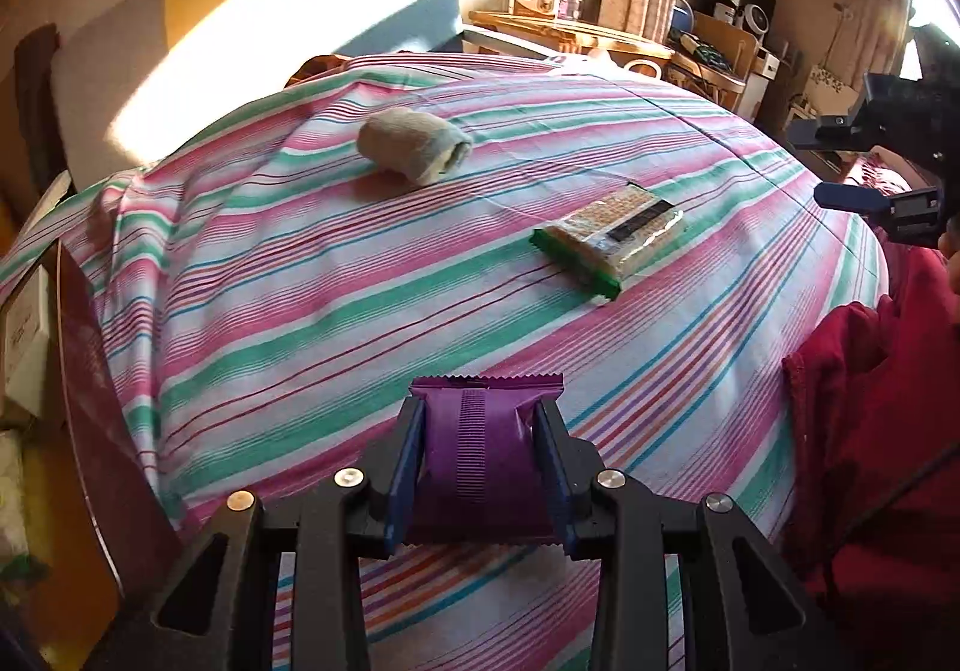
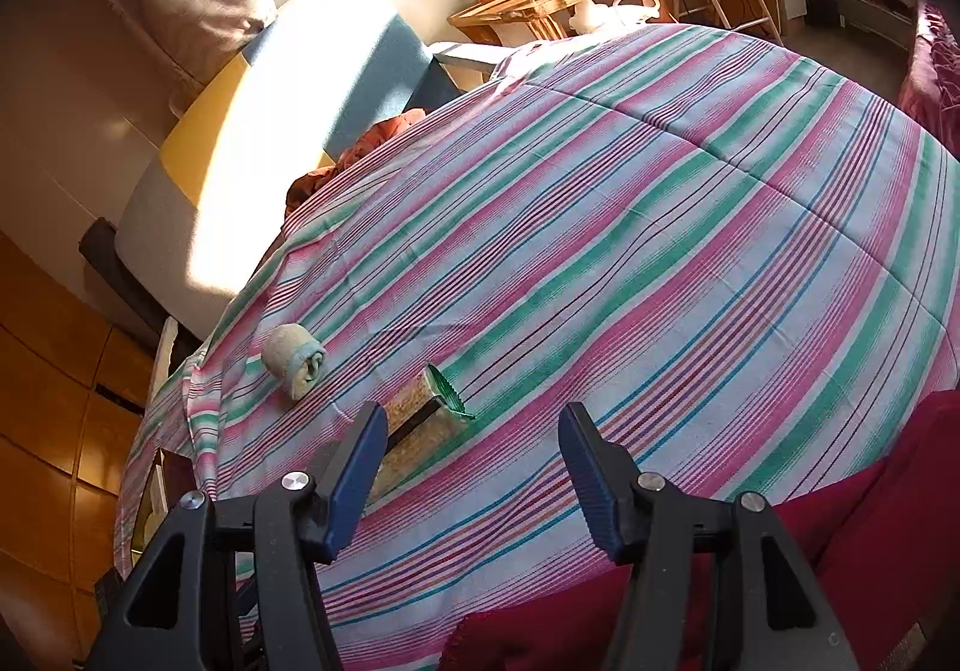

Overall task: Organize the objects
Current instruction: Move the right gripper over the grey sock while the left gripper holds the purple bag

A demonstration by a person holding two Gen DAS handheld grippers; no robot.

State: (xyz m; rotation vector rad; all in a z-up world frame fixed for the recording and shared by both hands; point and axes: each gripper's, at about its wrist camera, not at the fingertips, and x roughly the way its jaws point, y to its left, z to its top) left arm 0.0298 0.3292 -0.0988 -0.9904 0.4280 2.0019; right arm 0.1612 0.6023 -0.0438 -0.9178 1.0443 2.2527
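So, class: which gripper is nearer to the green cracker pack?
Right. The right gripper hangs open just beside the cracker pack, its left finger overlapping it in view. The left gripper, shut on a purple packet, sits farther back across the striped cloth.

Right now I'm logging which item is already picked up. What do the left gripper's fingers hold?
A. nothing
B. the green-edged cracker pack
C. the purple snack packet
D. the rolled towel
C: in the left wrist view the left gripper is shut on the purple snack packet, while the rolled towel and the green-edged cracker pack lie free on the striped sheet.
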